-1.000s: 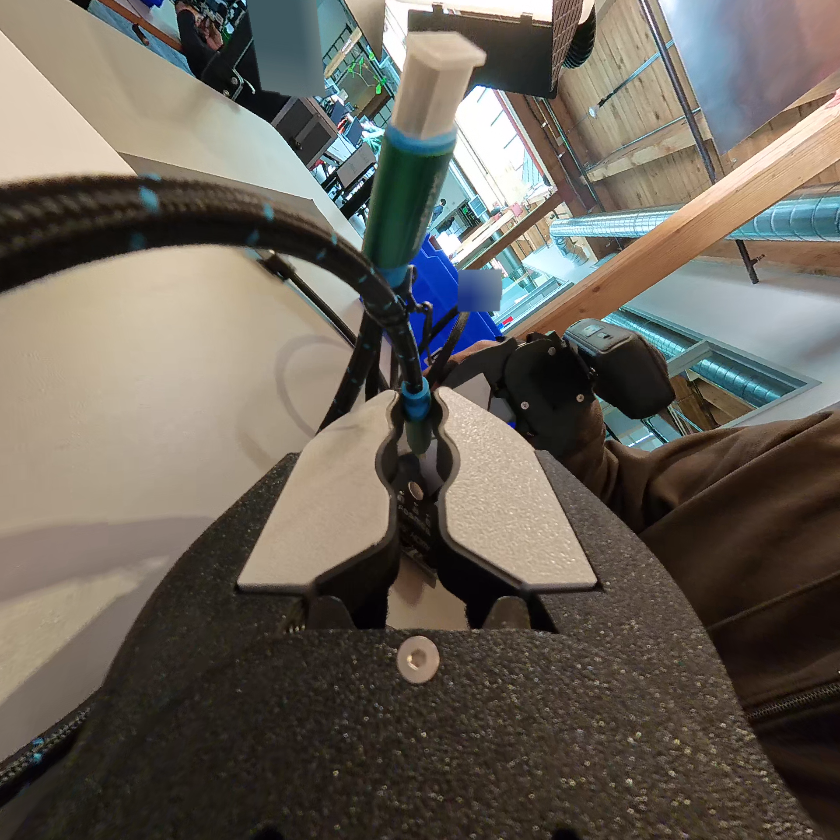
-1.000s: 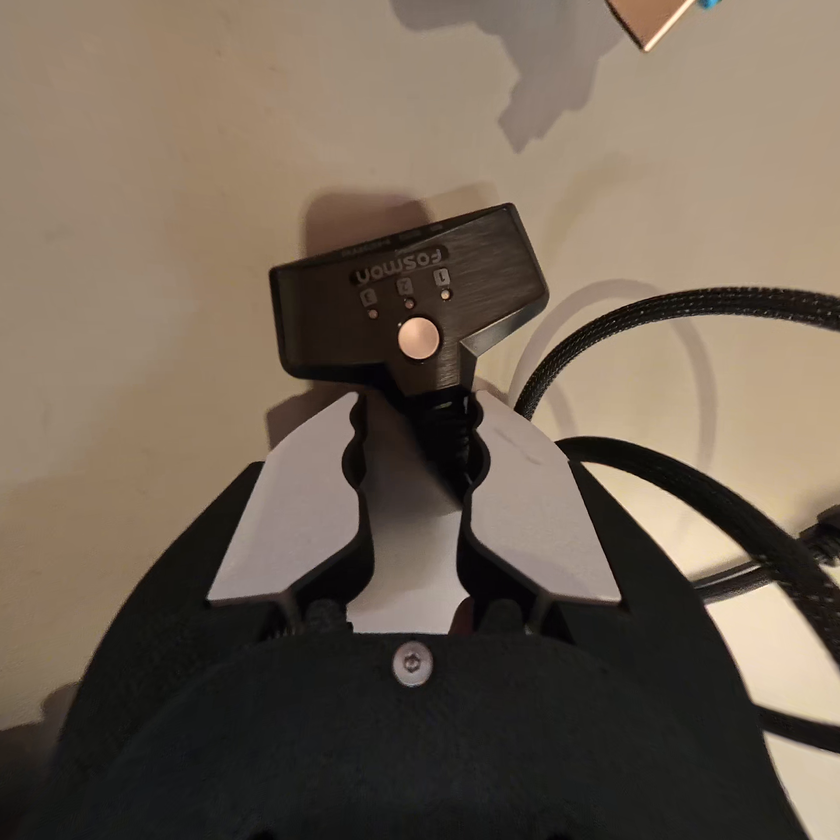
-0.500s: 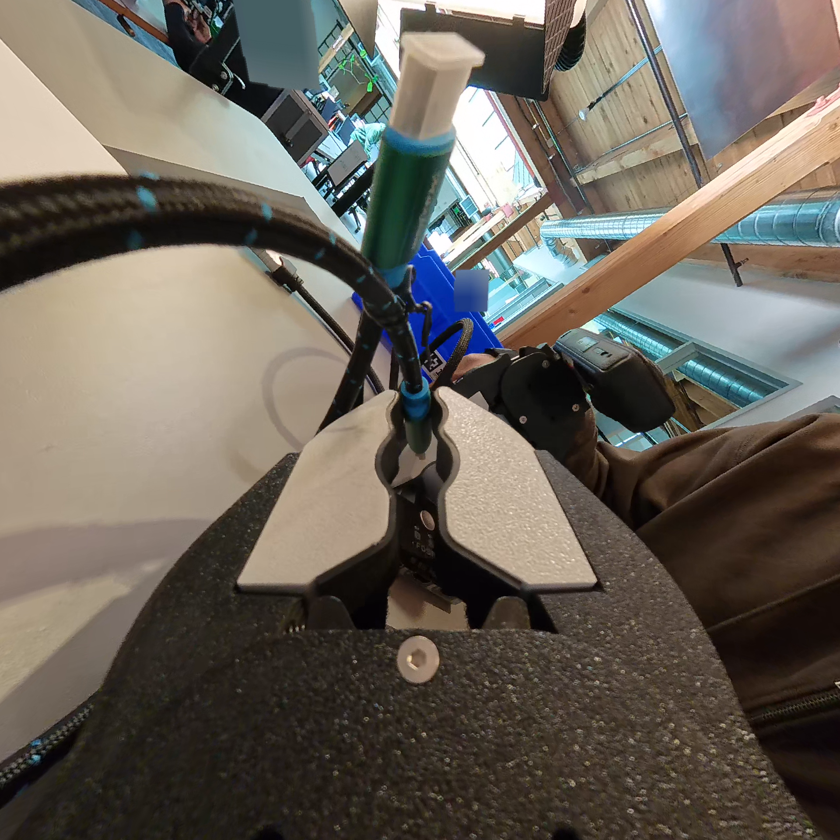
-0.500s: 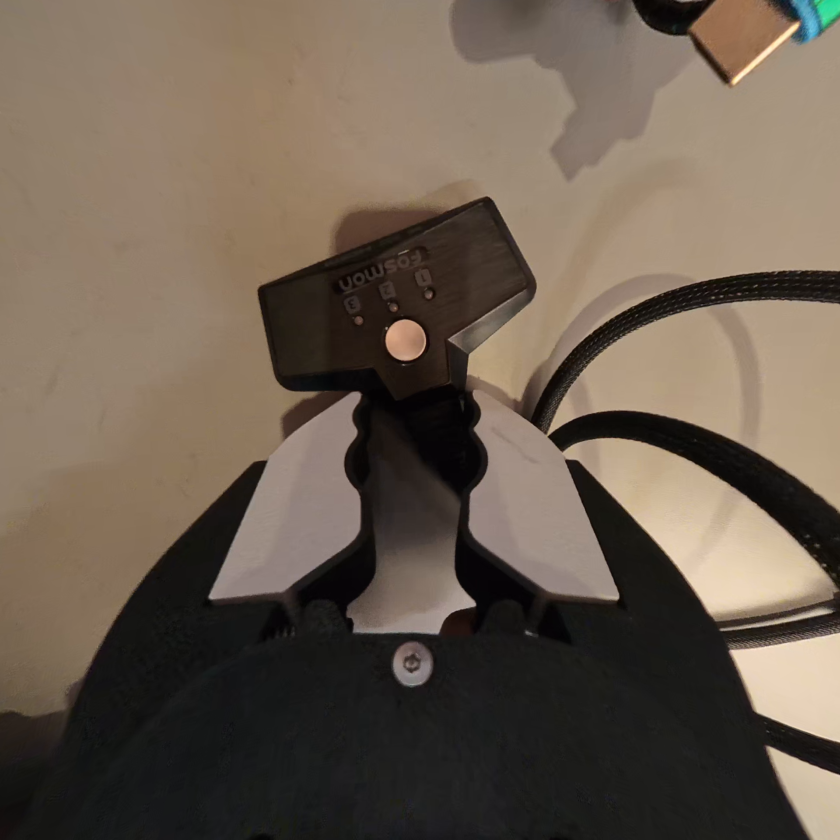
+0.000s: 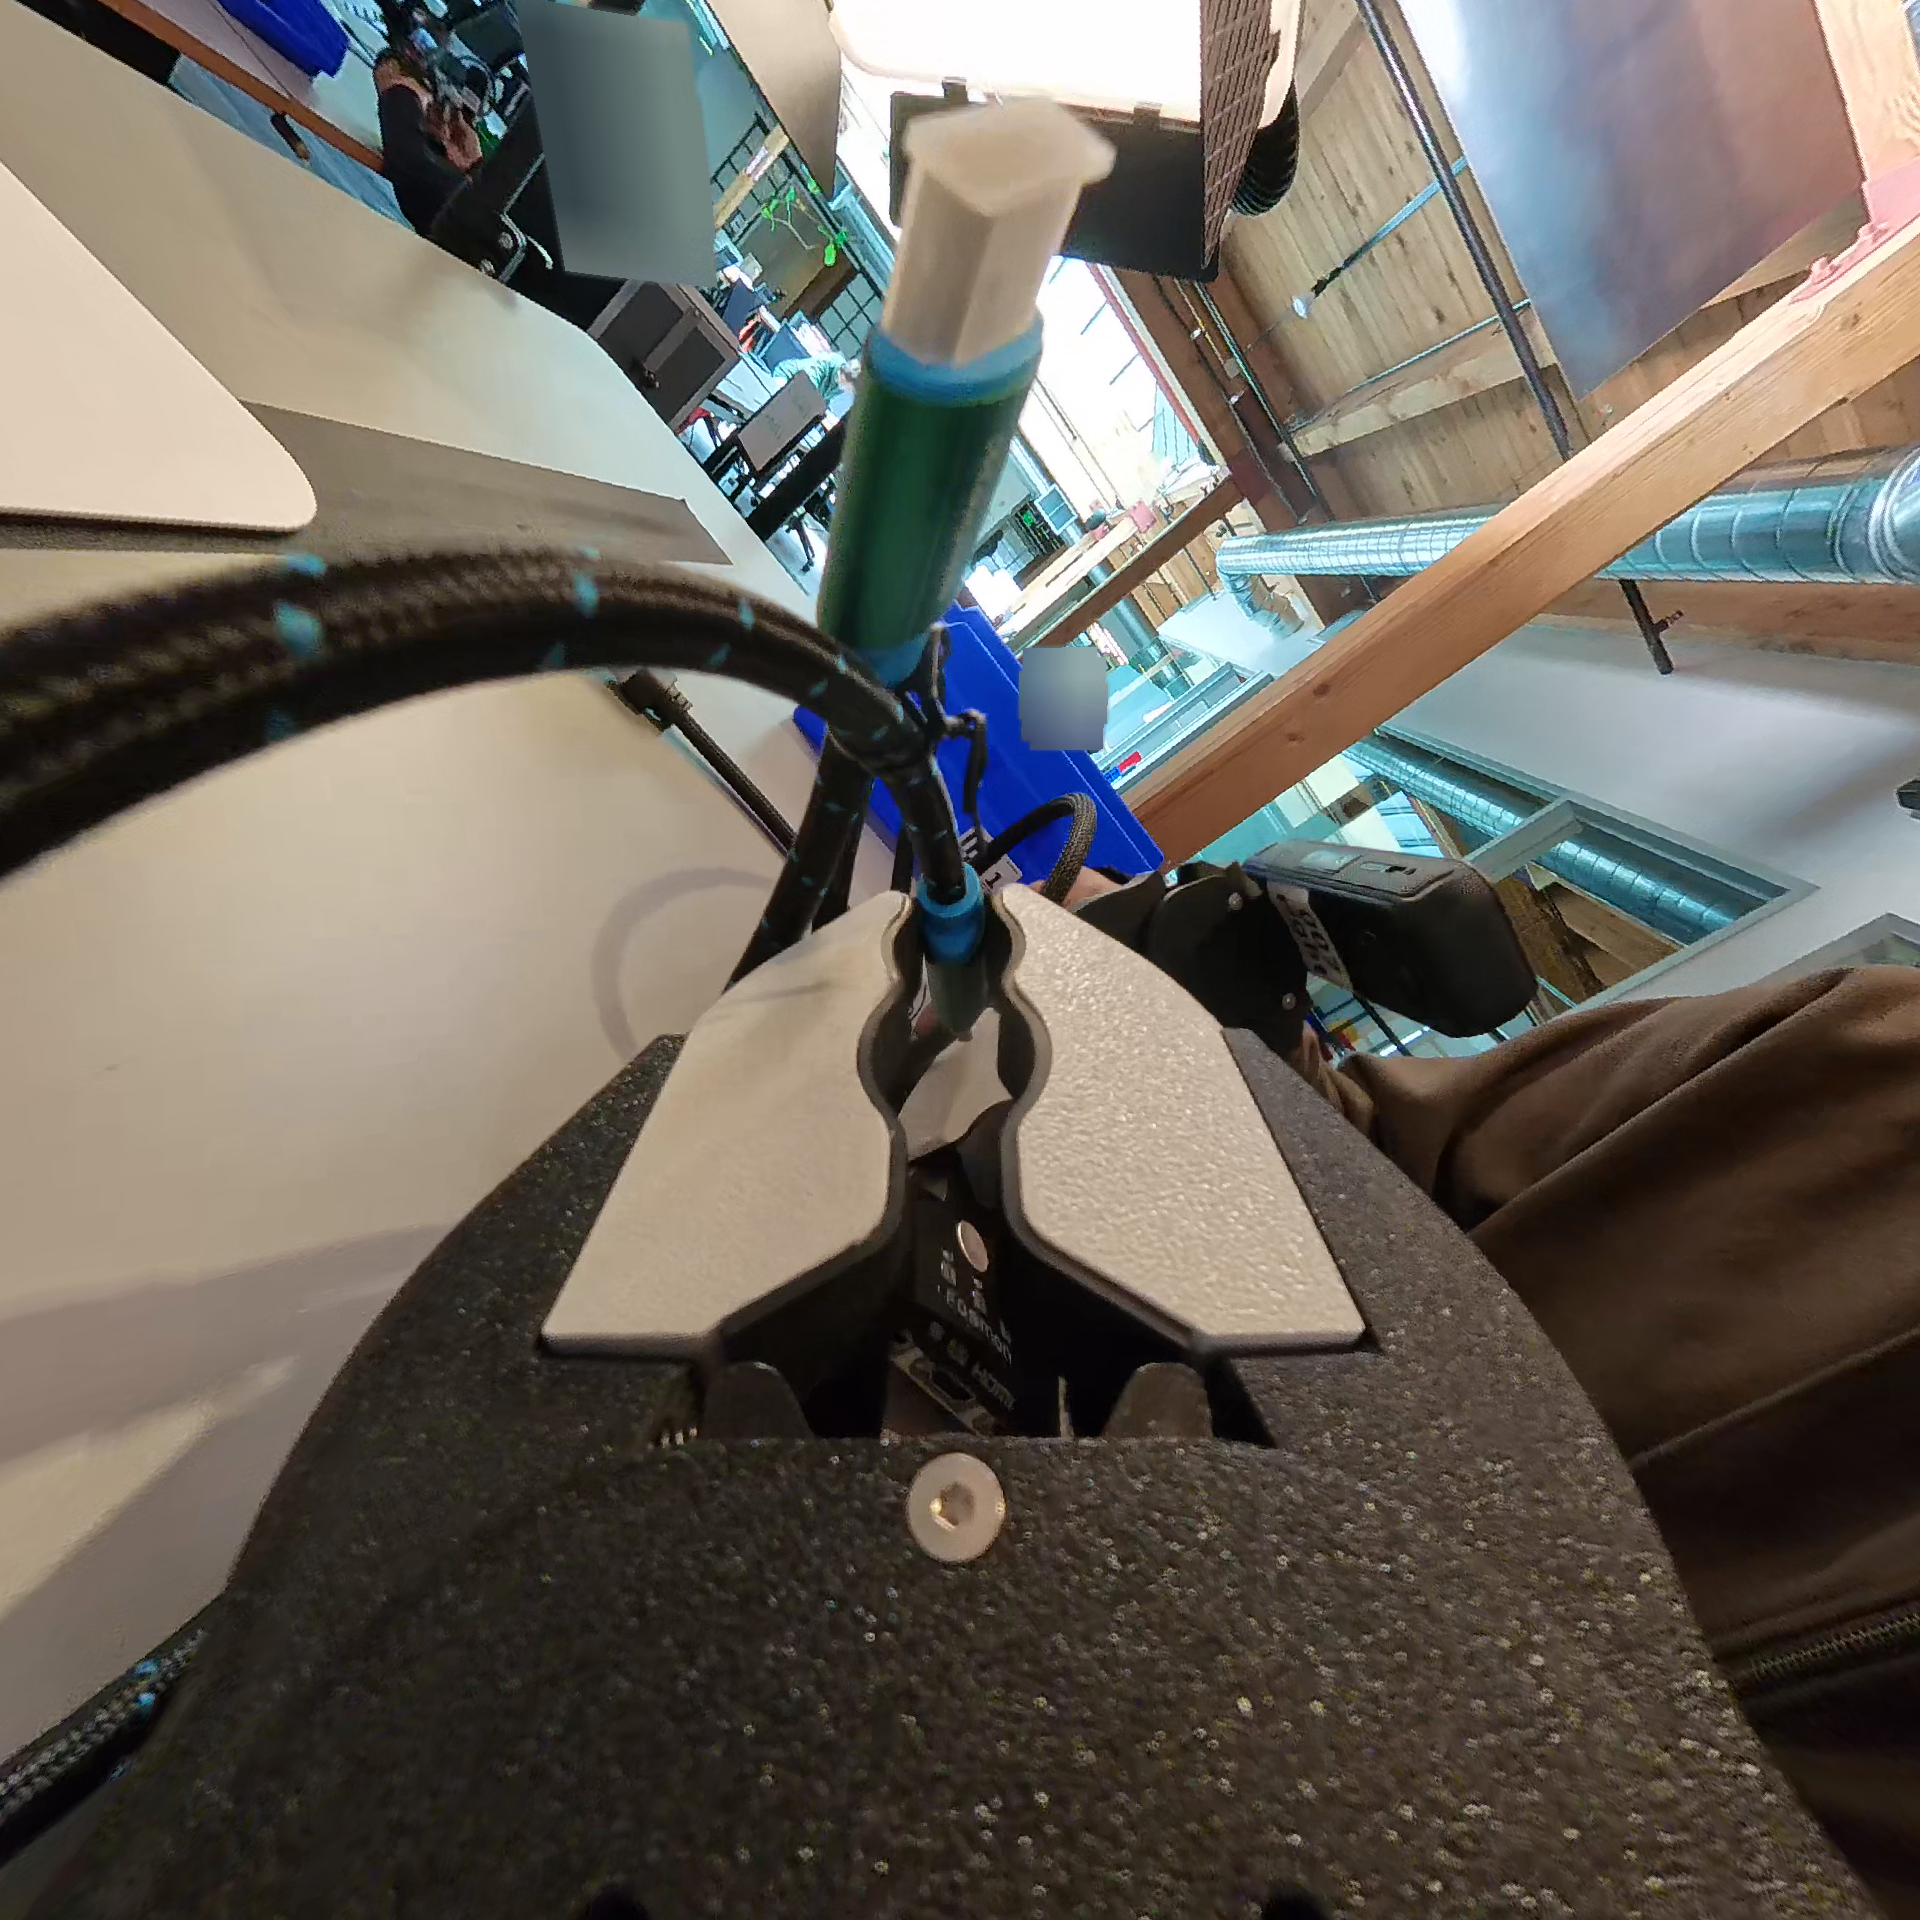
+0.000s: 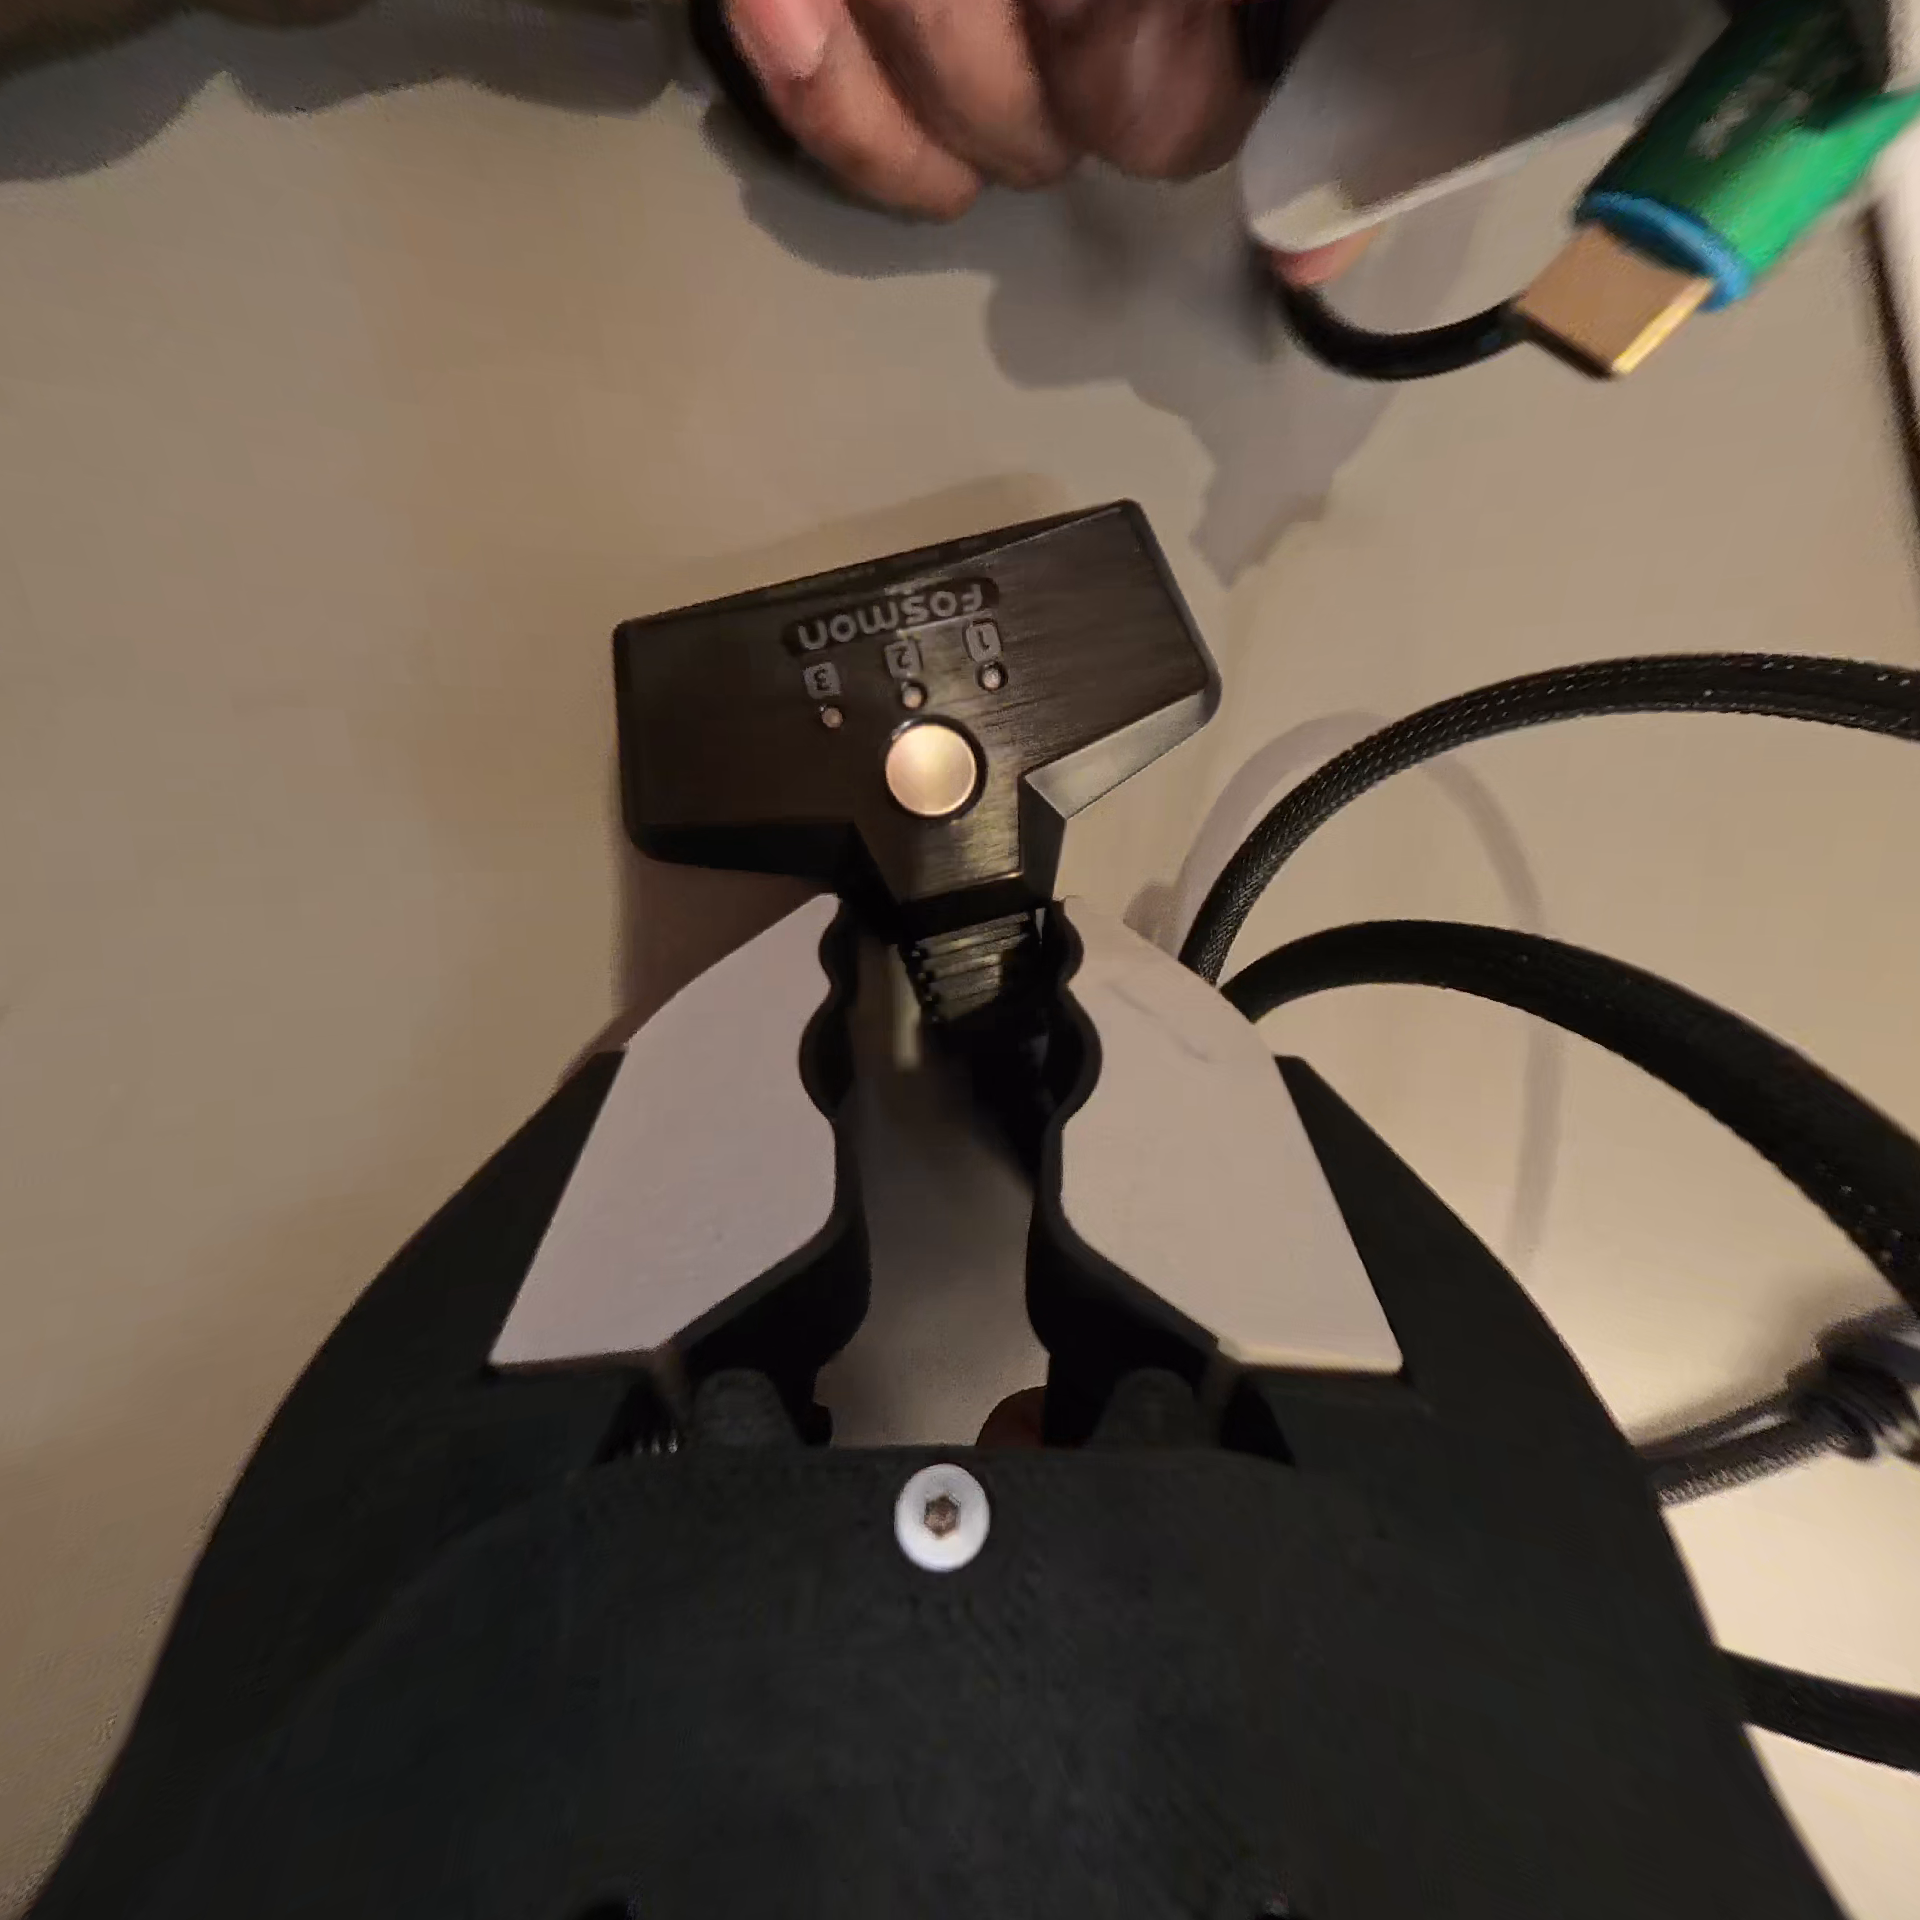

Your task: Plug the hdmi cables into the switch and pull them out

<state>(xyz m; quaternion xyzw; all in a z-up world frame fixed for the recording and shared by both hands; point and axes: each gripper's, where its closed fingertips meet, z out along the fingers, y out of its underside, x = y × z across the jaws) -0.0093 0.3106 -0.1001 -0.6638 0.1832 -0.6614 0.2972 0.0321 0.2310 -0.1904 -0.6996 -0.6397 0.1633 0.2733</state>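
My left gripper (image 5: 951, 914) is shut on a green cable plug (image 5: 951, 966) at its blue collar. The black braided cable (image 5: 416, 623) loops up from it to a second green plug (image 5: 925, 468) with a white cap. In the right wrist view the held plug (image 6: 1745, 135) shows a gold tip (image 6: 1600, 301) at the upper right, above the table. My right gripper (image 6: 951, 914) is open around the ribbed neck (image 6: 971, 971) of a black switch box (image 6: 914, 675) with a round button. The right pad is at the neck and a slit shows at the left pad.
Black braided cables (image 6: 1558, 707) curve over the pale table (image 6: 312, 520) right of the box. A hand (image 6: 935, 94) is at the top of the right wrist view. In the left wrist view are a blue bin (image 5: 1039, 769) and a brown sleeve (image 5: 1662, 1247). Some 12 centimetres of space lies between my two pairs of fingers.
My right jaws have narrowed around the box's neck. The gold-tipped plug and the hand holding my left gripper have come farther into the right wrist view from the top.
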